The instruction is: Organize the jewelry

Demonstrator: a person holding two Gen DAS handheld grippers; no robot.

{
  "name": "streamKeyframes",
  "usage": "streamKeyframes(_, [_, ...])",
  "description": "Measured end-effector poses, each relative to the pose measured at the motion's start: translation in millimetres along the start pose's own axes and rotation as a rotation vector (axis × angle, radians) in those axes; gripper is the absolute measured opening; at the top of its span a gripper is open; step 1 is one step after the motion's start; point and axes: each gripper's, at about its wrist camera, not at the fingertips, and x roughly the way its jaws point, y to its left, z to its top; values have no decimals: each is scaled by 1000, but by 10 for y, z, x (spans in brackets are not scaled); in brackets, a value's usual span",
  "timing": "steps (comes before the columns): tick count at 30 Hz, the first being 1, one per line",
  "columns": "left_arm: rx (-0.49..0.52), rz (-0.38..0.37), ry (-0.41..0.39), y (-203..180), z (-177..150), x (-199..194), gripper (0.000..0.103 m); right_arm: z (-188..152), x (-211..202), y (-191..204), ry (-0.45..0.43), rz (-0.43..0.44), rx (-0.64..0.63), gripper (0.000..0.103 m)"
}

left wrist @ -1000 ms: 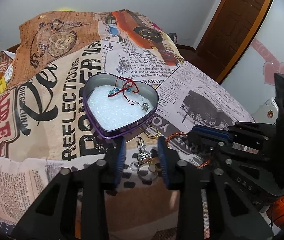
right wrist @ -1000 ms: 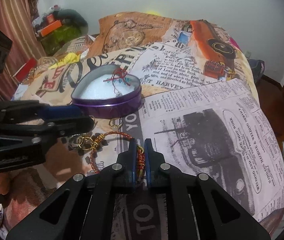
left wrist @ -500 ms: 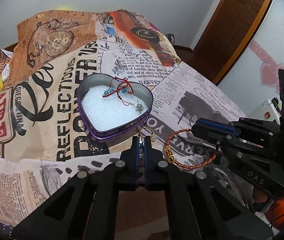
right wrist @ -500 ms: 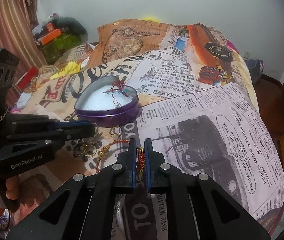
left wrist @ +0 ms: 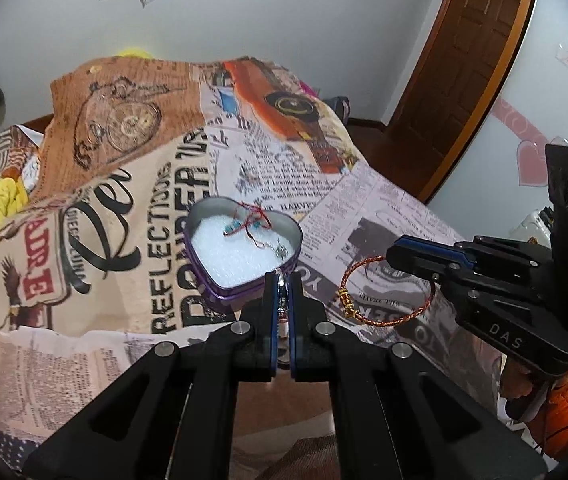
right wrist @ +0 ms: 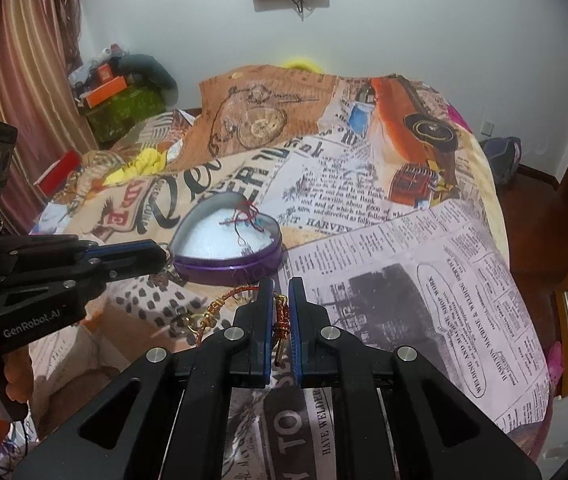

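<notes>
Here your left gripper (left wrist: 282, 280) is clamped on a small silver charm piece (left wrist: 281, 304), held just at the near edge of the heart-shaped tin (left wrist: 203, 248). The tin sits on the bed's newspaper-print blanket (left wrist: 131, 240), lined with white padding, and a red cord bracelet (left wrist: 249, 224) with blue beads lies inside it toward the far side. Your right gripper (right wrist: 281, 292) is pinched on the red-and-gold braided bangle (right wrist: 281, 320), to the right of the tin; in the left wrist view the bangle's loop (left wrist: 384, 292) hangs from those fingers above the blanket. A small gold ring (right wrist: 193, 322) lies on the blanket near the bangle.
</notes>
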Motion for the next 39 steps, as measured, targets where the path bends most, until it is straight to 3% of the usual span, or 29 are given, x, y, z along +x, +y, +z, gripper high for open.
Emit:
streamKeyframes(10, [14, 39, -68, 53, 108, -202, 2, 179, -32, 97, -49, 16, -7, 7])
streamKeyframes(20, [4, 56, -93, 182, 229, -161, 2, 357, 153, 214, -56, 30, -38, 7])
streamKeyframes(39, [-23, 44, -19, 419, 331, 384, 2, 492, 669, 266, 23, 27, -93, 7])
